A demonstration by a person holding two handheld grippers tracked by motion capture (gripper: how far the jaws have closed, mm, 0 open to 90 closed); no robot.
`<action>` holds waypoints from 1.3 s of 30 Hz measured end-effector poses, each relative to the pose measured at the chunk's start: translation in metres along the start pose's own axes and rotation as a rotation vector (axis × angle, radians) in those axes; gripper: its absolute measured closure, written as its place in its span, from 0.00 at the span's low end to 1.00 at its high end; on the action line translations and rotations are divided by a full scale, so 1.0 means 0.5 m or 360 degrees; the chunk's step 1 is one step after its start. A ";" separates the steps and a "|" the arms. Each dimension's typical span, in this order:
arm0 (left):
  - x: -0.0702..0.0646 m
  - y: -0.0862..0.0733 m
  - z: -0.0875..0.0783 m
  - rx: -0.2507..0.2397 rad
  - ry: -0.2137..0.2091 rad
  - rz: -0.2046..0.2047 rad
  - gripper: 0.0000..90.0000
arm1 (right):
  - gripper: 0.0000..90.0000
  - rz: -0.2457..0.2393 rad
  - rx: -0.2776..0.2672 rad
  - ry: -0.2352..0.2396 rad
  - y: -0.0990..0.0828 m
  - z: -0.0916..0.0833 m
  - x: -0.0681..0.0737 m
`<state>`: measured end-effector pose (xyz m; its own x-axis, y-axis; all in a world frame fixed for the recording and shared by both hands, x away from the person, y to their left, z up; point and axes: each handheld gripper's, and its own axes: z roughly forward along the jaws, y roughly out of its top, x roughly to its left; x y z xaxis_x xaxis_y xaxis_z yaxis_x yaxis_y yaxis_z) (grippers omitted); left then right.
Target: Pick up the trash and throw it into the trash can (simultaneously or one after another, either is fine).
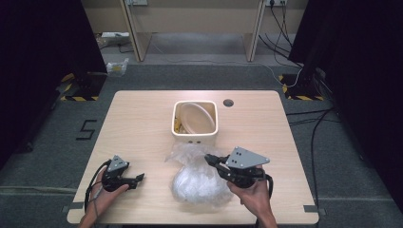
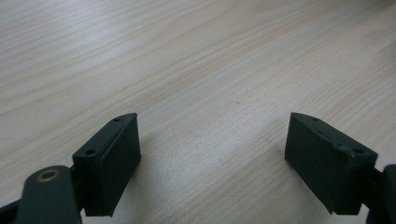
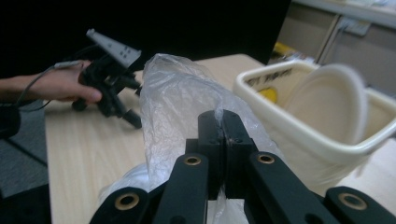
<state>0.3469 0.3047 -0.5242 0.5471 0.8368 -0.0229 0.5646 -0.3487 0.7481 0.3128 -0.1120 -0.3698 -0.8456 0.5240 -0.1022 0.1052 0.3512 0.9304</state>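
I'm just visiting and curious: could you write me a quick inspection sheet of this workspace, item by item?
Surface: light wooden table, round cable hole near the far edge.
Job's things: clear plastic bag at the near edge; cream bin behind it, a pale plate leaning inside.
Clutter: nothing seen.
Grippers: right tool shut on the bag's film; left tool open over bare wood.
Cables: one trails from each tool; more lie on the floor at right.
Surroundings: grey carpet, dark screens either side, desk legs beyond.
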 end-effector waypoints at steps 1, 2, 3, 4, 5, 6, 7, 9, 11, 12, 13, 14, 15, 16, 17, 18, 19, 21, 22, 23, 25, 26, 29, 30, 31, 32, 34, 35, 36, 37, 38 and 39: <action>0.000 0.000 0.000 0.0000 0.0000 0.0000 0.19 | 0.99 -0.0004 -0.0024 -0.0011 0.006 -0.004 -0.006; 0.000 0.000 0.000 0.0000 0.0000 0.0000 0.19 | 0.99 0.0001 -0.0035 -0.0024 0.010 -0.007 -0.011; 0.000 0.000 0.000 0.0000 0.0000 0.0000 0.19 | 0.99 0.0006 -0.0049 -0.0036 0.013 -0.009 -0.018; 0.000 0.000 0.000 0.0000 0.0000 0.0000 0.19 | 0.99 0.0020 -0.0065 -0.0038 0.015 -0.010 -0.023; 0.000 0.000 0.000 0.0000 0.0000 0.0000 0.19 | 0.99 0.0024 -0.0071 -0.0044 0.017 -0.010 -0.027; 0.000 0.000 0.000 0.0000 0.0000 0.0000 0.19 | 0.99 0.0030 -0.0074 -0.0054 0.019 -0.009 -0.031; 0.000 0.000 0.000 0.0000 0.0000 0.0000 0.19 | 0.99 0.0032 -0.0079 -0.0057 0.022 -0.008 -0.034; 0.000 0.000 0.000 0.0000 0.0000 0.0000 0.19 | 0.99 0.0024 -0.0080 -0.0070 0.028 -0.004 -0.040; 0.000 0.000 0.000 0.0001 -0.0001 0.0000 0.19 | 0.99 0.0029 -0.0082 -0.0086 0.037 0.001 -0.047; 0.000 0.000 0.000 0.0000 0.0000 0.0000 0.19 | 0.99 0.0026 -0.0080 -0.0094 0.041 0.003 -0.050; 0.000 0.000 0.000 0.0000 0.0000 0.0000 0.19 | 0.99 0.0027 -0.0082 -0.0105 0.047 0.005 -0.054; 0.000 0.000 0.000 0.0000 0.0000 0.0000 0.19 | 0.99 0.0026 -0.0086 -0.0112 0.052 0.007 -0.058; 0.000 0.000 0.000 0.0000 0.0000 0.0000 0.19 | 0.99 0.0029 -0.0092 -0.0118 0.057 0.010 -0.062; 0.000 0.000 0.000 0.0000 0.0000 0.0000 0.19 | 0.99 0.0033 -0.0094 -0.0118 0.065 0.014 -0.067; 0.000 0.000 0.000 0.0000 0.0000 0.0000 0.19 | 0.99 0.0032 -0.0094 -0.0120 0.071 0.018 -0.071; 0.000 0.000 0.000 0.0002 -0.0001 0.0001 0.19 | 0.99 0.0035 -0.0087 -0.0122 0.076 0.023 -0.075; 0.000 0.000 0.000 0.0000 0.0000 0.0000 0.19 | 0.99 0.0041 -0.0084 -0.0125 0.079 0.028 -0.078; 0.000 0.000 0.000 0.0000 0.0000 0.0000 0.19 | 0.99 0.0058 -0.0071 -0.0119 0.086 0.042 -0.088; 0.000 0.000 0.000 -0.0002 0.0002 0.0000 0.19 | 0.99 0.0071 -0.0061 -0.0115 0.088 0.051 -0.094; 0.000 0.000 0.000 -0.0003 0.0002 0.0000 0.19 | 0.99 0.0082 -0.0055 -0.0112 0.088 0.057 -0.098; 0.000 0.000 0.000 -0.0003 0.0002 0.0000 0.19 | 0.99 0.0118 -0.0049 -0.0097 0.088 0.073 -0.108; 0.000 0.000 0.000 -0.0002 0.0002 0.0001 0.19 | 0.99 0.0138 -0.0043 -0.0086 0.088 0.081 -0.112; 0.000 0.000 0.000 0.0001 0.0001 0.0004 0.19 | 0.99 0.0218 -0.0025 -0.0056 0.084 0.106 -0.127; 0.000 0.000 0.000 0.0000 0.0001 0.0004 0.19 | 0.99 0.0239 -0.0021 -0.0048 0.082 0.114 -0.132; 0.000 0.000 0.000 0.0003 0.0000 0.0004 0.19 | 0.99 0.0255 -0.0015 -0.0048 0.081 0.119 -0.135; 0.000 0.000 0.000 0.0002 0.0000 0.0004 0.19 | 0.99 0.0273 0.0004 -0.0058 0.079 0.128 -0.141; 0.000 0.000 0.000 0.0005 -0.0001 0.0004 0.19 | 0.99 0.0284 0.0049 -0.0085 0.075 0.142 -0.150; 0.000 0.000 0.000 0.0001 0.0000 0.0001 0.19 | 0.99 0.0287 0.0068 -0.0092 0.074 0.147 -0.153; 0.000 0.000 0.000 0.0000 0.0000 0.0001 0.19 | 0.99 0.0289 0.0108 -0.0114 0.073 0.156 -0.157; 0.000 0.000 0.000 0.0003 0.0000 0.0004 0.19 | 0.99 0.0274 0.0136 -0.0127 0.074 0.162 -0.159; 0.000 0.000 0.000 0.0002 -0.0001 0.0003 0.19 | 0.99 0.0271 0.0179 -0.0139 0.074 0.172 -0.162; 0.000 0.000 0.000 0.0001 0.0000 0.0001 0.19 | 0.99 0.0261 0.0205 -0.0143 0.075 0.179 -0.164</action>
<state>0.3469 0.3047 -0.5242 0.5473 0.8366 -0.0227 0.5647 -0.3491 0.7478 0.4328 -0.0725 -0.3579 -0.7621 0.6474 0.0103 0.3081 0.3487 0.8851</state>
